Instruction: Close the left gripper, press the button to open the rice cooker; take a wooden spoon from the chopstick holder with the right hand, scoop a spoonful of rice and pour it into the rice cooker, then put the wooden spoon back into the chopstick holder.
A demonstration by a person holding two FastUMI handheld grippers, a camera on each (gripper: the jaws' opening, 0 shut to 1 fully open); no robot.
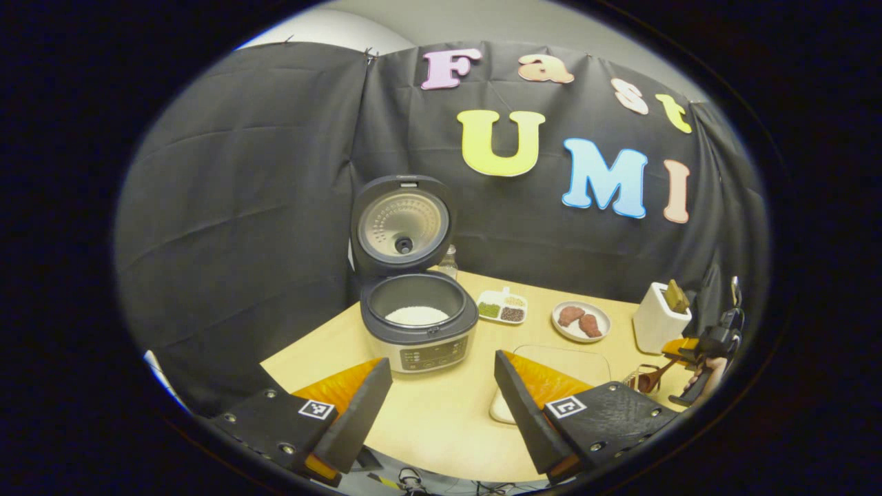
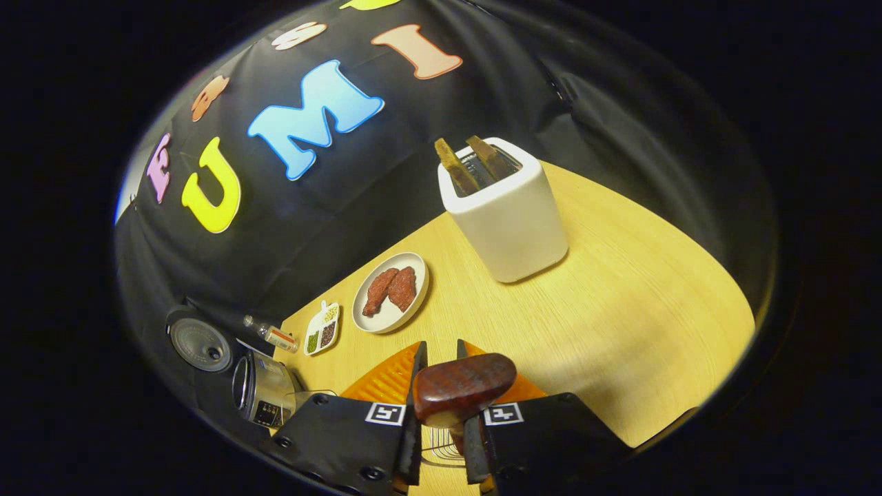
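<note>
The rice cooker (image 1: 420, 331) stands open on the table with its lid (image 1: 402, 224) upright and white rice in the pot. My left gripper (image 1: 441, 362) hovers open just in front of it, holding nothing. My right gripper (image 2: 441, 348) is shut on the dark wooden spoon (image 2: 463, 389), whose bowl sticks up between the fingers. Ahead of it stands the white chopstick holder (image 2: 510, 213) with two wooden handles poking out. The left gripper view shows that gripper (image 1: 689, 348) at the far right with the spoon (image 1: 648, 377), below the holder (image 1: 660, 322).
A plate of reddish meat pieces (image 2: 391, 293) and a small divided dish of beans (image 2: 322, 329) lie between cooker and holder. A small bottle (image 1: 448, 262) stands behind the cooker. A clear shallow container (image 1: 558, 355) sits on the wooden table (image 2: 641, 310) by my left gripper's right finger.
</note>
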